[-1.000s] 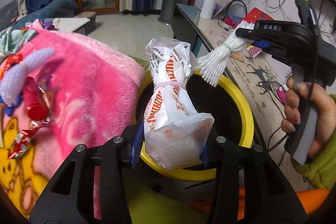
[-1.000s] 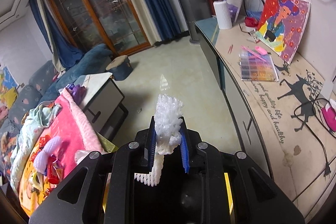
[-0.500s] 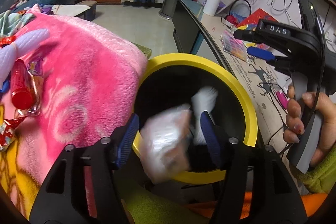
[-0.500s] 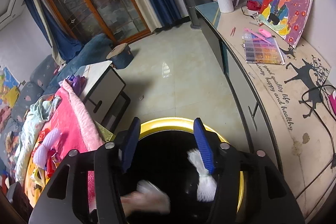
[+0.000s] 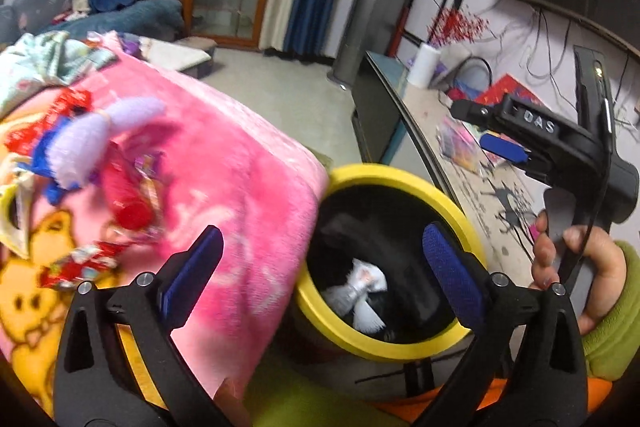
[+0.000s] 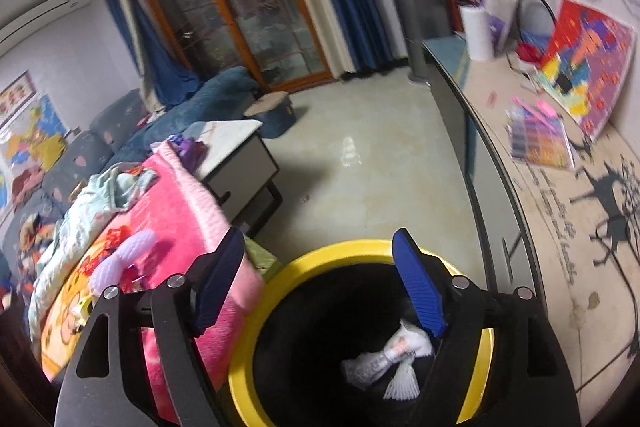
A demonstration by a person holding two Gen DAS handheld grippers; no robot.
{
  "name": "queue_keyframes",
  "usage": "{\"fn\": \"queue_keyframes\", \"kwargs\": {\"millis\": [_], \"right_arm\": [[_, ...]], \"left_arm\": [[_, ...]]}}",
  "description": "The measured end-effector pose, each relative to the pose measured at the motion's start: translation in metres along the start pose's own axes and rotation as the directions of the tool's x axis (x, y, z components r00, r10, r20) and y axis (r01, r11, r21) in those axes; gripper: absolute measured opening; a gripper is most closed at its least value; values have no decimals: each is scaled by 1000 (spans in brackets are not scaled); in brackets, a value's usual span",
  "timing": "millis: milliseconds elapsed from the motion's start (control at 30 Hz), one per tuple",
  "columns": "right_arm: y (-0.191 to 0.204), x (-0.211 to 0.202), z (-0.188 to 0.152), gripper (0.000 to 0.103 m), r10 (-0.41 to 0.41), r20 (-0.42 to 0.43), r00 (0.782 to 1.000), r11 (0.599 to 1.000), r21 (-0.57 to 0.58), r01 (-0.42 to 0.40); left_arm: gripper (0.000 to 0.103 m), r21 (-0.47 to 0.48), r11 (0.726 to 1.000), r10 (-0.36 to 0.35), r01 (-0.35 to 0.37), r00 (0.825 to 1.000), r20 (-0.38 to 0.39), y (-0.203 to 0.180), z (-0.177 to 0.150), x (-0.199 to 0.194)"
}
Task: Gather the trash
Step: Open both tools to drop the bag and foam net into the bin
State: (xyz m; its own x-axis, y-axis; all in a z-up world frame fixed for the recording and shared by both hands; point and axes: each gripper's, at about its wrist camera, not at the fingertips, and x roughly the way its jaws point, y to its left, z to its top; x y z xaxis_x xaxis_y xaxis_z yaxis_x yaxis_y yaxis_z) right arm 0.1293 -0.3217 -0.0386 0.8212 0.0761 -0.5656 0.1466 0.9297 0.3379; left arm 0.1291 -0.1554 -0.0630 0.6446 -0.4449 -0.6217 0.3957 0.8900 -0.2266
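A black bin with a yellow rim stands beside a pink blanket. At its bottom lie the white tied bag and the white foam net. My left gripper hovers above the bin's near edge, its jaws opening wide with nothing between the blue pads. My right gripper is over the bin too, jaws opening and empty; in the left wrist view it shows at the right as a black tool, the right gripper, held by a hand in a green sleeve.
On the pink blanket lie a purple foam net, a red tube and shiny wrappers. A long counter with clutter runs along the right. A low table stands further back.
Both grippers opened: the left let go of the white bag, the right let go of the foam net. Both fell into the bin. Both grippers then drew up and back slightly.
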Motion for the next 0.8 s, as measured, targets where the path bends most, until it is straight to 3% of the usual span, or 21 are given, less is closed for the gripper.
{"fn": "queue_keyframes", "kwargs": {"millis": [300,633,800], "right_arm": [[53,-26,-1,83,85,69,994,984,-162,-73],[94,-37,-8,84,156,65,986,953,-272,-133],[119,-38,-15,89,194,48,980,929,-329,-168]], "left_arm": [[92,-54,996,75,-70,991,110,26,10,-37],[92,-133,983,146,-124,974,173,57,7,-70],[92,-189,969,199,-162,960,196,77,5,-88]]}}
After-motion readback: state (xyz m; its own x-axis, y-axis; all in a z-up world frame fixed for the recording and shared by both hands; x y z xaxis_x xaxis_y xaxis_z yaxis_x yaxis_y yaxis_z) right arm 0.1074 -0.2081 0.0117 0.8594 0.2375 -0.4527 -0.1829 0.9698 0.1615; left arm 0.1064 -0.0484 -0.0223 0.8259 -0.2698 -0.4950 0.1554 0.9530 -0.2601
